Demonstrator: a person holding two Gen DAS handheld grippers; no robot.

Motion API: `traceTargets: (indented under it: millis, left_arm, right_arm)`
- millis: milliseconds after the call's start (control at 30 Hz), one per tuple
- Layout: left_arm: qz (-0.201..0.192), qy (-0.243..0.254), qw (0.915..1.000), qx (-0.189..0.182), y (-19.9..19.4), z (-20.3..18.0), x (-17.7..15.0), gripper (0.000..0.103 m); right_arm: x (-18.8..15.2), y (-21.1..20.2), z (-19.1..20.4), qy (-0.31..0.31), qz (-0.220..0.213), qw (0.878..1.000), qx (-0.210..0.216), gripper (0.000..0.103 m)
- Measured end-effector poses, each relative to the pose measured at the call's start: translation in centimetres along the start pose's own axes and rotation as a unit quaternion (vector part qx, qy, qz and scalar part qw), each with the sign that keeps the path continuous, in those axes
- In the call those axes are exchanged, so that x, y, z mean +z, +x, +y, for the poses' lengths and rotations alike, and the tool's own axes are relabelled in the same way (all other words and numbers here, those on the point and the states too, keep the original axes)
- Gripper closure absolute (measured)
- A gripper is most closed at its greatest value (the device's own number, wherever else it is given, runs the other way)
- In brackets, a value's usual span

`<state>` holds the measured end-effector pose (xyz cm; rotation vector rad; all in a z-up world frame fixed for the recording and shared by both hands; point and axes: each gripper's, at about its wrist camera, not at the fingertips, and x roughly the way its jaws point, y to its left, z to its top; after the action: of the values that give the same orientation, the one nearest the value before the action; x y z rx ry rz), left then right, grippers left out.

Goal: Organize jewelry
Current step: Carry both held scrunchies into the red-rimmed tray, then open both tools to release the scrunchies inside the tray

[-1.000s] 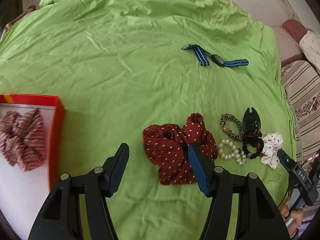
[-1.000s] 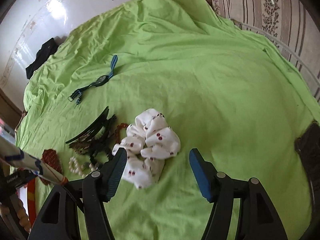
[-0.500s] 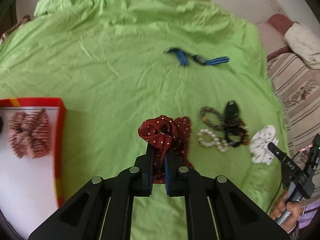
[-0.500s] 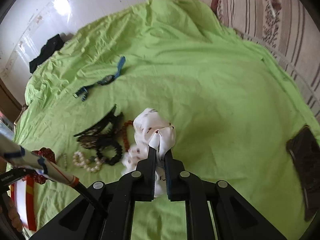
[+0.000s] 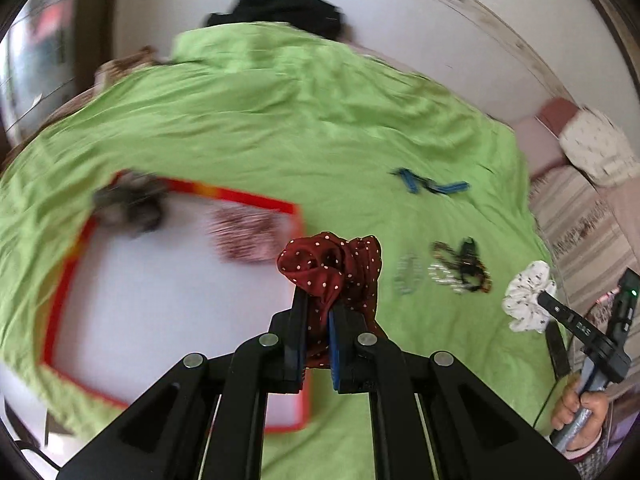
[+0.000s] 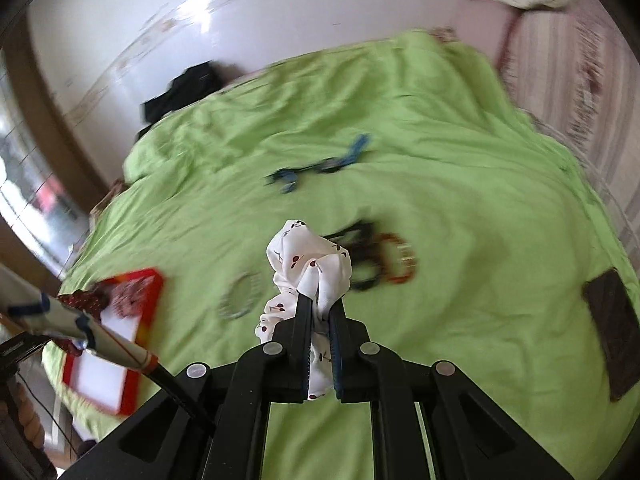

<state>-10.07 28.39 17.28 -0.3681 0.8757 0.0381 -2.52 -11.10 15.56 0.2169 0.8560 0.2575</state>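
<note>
My left gripper [image 5: 318,304] is clamped on the red scrunchie [image 5: 332,268], pads pinching a fold of the white-dotted cloth so that it bunches up above the fingertips and hangs clear of the green sheet [image 5: 320,120]. Under and to the left of it lies the tray [image 5: 64,280], red-rimmed with a white floor, holding a pink striped scrunchie [image 5: 244,234] near its far edge and a dark blurred thing [image 5: 128,204] at its far left corner (too smeared to name). My right gripper [image 6: 320,304] is likewise closed tight, on the white scrunchie [image 6: 308,260] with its small cherry print; the cloth puffs out above the pads and a tail of it drops between the fingers. It too is held off the sheet. Left on the bed: a blue-strapped watch [image 6: 320,164] farther off, a tangle of dark hair ties [image 6: 360,256] with an amber band [image 6: 400,264] just beyond the white scrunchie, and a pale bead ring [image 6: 240,294] by itself nearer the tray. A black flat object [image 6: 612,324] lies well apart at the right edge of the sheet. From the left wrist view my right hand [image 5: 580,412] shows low at the frame's edge, gripping its handle, the white scrunchie at the tool's tip. Black clothing [image 5: 280,10] sits at the far end of the bed against the white wall
</note>
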Motion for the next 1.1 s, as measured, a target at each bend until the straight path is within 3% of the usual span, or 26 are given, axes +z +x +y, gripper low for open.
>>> traceTargets:
  millis: [233,533,633,967,1100]
  left_arm:
    - [0.005,-0.074,0.996,0.05,-2.0,10.1,-2.0,0.095]
    - [0.032,-0.115,0.9884,0.093,-1.1,16.8,-4.3,0.095]
    - [0.04,-0.124,0.9851,0.113,-0.8,18.3,-4.7,0.095]
    - [0.046,-0.119,0.9834,0.129,-0.5,19.6,-5.4,0.094]
    - [0.032,-0.118,0.9831,0.136,-1.4,19.0,-5.4,0.084]
  right_arm:
    - [-2.2,2.5,11.3,-0.08,0.045,0.994,0.065,0.094]
    - [-6.3,6.7,22.5,-0.136,0.12,0.973,0.144,0.094]
    - [-8.0,8.1,25.2,-0.158,0.139,0.966,0.154,0.094]
    - [-12.0,11.9,27.6,-0.189,0.19,0.954,0.136,0.092]
    - [-12.1,11.7,27.8,-0.202,0.188,0.952,0.131,0.09]
